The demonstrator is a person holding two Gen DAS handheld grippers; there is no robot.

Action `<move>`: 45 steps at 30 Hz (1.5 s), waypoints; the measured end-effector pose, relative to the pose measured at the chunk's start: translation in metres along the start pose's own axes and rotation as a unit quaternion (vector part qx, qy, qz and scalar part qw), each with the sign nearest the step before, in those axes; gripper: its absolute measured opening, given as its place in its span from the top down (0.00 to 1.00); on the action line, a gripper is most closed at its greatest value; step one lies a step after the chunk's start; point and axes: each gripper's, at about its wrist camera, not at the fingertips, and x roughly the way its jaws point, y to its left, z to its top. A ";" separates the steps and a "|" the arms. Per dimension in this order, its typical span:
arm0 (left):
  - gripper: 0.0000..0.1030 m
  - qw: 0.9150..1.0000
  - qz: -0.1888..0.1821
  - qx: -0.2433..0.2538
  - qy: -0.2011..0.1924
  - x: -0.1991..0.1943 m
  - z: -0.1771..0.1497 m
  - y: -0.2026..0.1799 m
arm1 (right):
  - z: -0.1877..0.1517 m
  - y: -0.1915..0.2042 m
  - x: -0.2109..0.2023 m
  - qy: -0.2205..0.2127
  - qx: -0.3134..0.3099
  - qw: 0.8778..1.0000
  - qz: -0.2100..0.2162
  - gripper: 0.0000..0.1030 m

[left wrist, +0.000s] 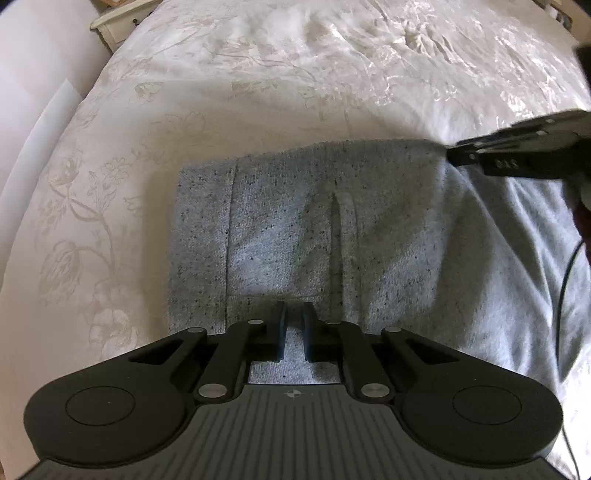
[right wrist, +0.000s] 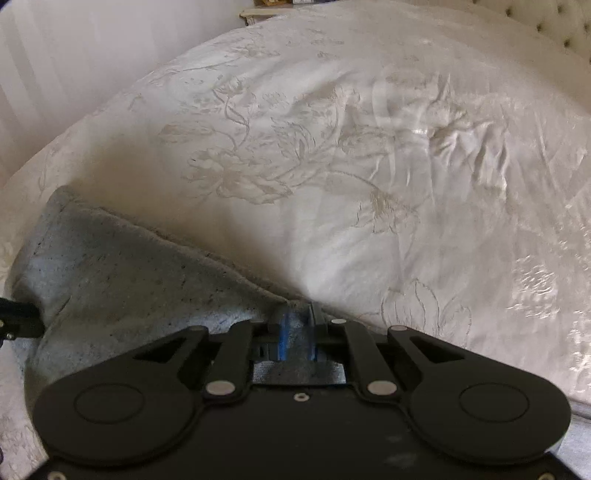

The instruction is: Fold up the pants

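Observation:
Grey speckled pants (left wrist: 295, 221) lie folded on a white flowered bedspread (left wrist: 258, 92). In the left wrist view my left gripper (left wrist: 294, 317) points down at the near edge of the pants, its fingers pinched on a ridge of the grey cloth. My right gripper (left wrist: 458, 153) enters from the upper right and meets the far right corner of the pants. In the right wrist view the right gripper (right wrist: 295, 323) has its blue pads (right wrist: 282, 332) closed on the pants' edge (right wrist: 129, 273), which rises slightly toward it. The pants' right side runs out of view.
The bedspread (right wrist: 369, 166) stretches wide beyond the pants, wrinkled toward the far right. A cream bedside cabinet (left wrist: 110, 26) stands past the bed's far left corner. A tufted headboard (right wrist: 565, 22) is at the top right. A black cable (left wrist: 565, 277) hangs at the right edge.

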 end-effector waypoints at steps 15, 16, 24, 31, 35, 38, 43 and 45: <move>0.89 0.999 0.037 0.015 -0.009 -0.008 0.003 0.010 | -0.155 0.036 -0.109 0.092 0.020 0.992 0.086 0.86; 0.89 0.999 0.036 0.008 -0.013 -0.012 0.002 0.009 | -0.156 0.031 -0.114 0.088 0.041 0.992 0.086 0.84; 0.89 0.998 -0.010 -0.064 -0.009 -0.049 -0.027 0.000 | -0.164 0.006 -0.155 0.044 0.143 0.988 0.035 0.80; 0.89 0.996 -0.060 -0.066 -0.021 -0.073 -0.035 -0.057 | -0.197 -0.060 -0.199 0.025 0.224 0.973 -0.054 0.79; 0.89 0.995 -0.082 -0.053 -0.018 -0.076 -0.035 -0.103 | -0.215 -0.117 -0.222 0.011 0.250 0.963 -0.103 0.79; 0.89 0.995 -0.090 -0.043 -0.020 -0.080 -0.031 -0.137 | -0.229 -0.166 -0.244 -0.007 0.255 0.958 -0.134 0.78; 0.89 0.995 -0.082 -0.043 -0.031 -0.091 -0.021 -0.193 | -0.254 -0.256 -0.277 -0.026 0.246 0.954 -0.169 0.73; 0.89 0.995 -0.077 -0.054 -0.030 -0.094 -0.017 -0.216 | -0.259 -0.288 -0.279 -0.026 0.240 0.954 -0.179 0.73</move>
